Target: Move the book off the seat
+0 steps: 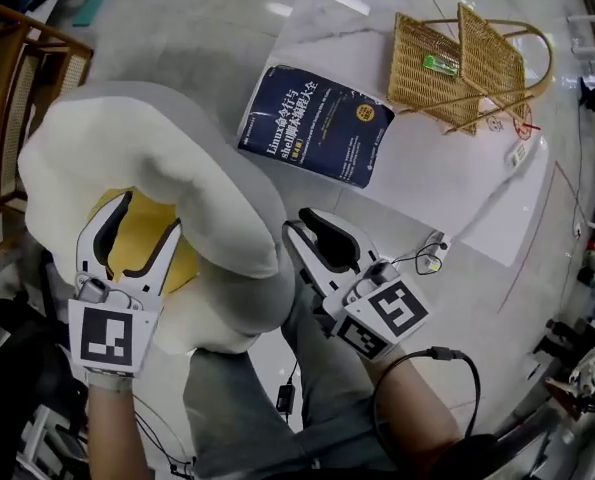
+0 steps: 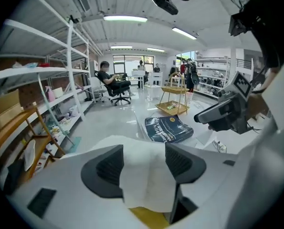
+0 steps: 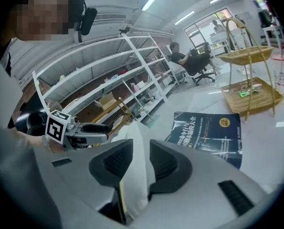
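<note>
Beyond the seat (image 1: 167, 158), on the pale floor, the book (image 1: 317, 126) lies flat with its dark cover up, well clear of the padding and between the seat and the wicker rack (image 1: 457, 63). By this look it is already off the seat.

It is a thick paperback manual, so probably fairly heavy for 1 gripper. Its glossy cover is likely slippery, and the block would sag if lifted by a corner. The spine edge, or the middle of a long side, looks the best place to grip, with the jaws spanning the full thickness.

Neither gripper is on it. The left gripper (image 1: 149, 216) stands with its jaws wide, and the seat's white padding fills the gap and touches both pads. The right gripper (image 1: 302, 223), at the seat's near edge, has its jaws drawn close, pinching a fold of that padding.
</note>
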The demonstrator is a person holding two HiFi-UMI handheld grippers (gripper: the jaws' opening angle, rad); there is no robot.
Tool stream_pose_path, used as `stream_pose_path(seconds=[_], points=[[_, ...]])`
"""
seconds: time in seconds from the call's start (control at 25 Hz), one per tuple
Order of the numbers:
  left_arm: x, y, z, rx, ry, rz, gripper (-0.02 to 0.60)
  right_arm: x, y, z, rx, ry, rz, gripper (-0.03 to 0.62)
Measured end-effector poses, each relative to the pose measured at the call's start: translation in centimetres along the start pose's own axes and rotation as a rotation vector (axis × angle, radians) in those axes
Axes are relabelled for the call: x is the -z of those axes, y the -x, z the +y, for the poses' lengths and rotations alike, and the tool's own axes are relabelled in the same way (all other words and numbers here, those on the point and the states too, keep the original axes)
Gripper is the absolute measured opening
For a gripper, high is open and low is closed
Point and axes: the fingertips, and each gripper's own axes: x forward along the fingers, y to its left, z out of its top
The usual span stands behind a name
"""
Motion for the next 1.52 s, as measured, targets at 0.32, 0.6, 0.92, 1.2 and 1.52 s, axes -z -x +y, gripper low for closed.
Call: stream_pose_path(seconds=[0.32, 0.6, 0.92, 1.2, 1.52], points=[[2.7, 10.2, 2.4, -0.109, 0.101, -0.097, 0.192, 0.2, -2.7, 10.1, -0.157, 0.111, 0.054, 0.112], [3.1, 19.6, 3.0, -0.204, 0.181, -0.197, 0.012, -2.2, -3.6, 19.6, -0.286, 0.186, 0.044, 0.081], [0.6, 28.9, 2.0, -0.246, 0.300, -0.299, 0.006, -5.8, -0.9, 29.8, -0.380, 0.260, -0.002, 0.054], [-4.6, 36.4, 2.9, -0.309, 0.285, -0.377, 0.006, -12.2, 2.9, 36.6, -0.406, 0.333, -0.120, 0.052], [-11.9, 44.0, 3.7, -0.378, 0.224, -0.456, 0.006, -19.7, 8.2, 41.6, -0.408, 0.387, -0.258, 0.052]])
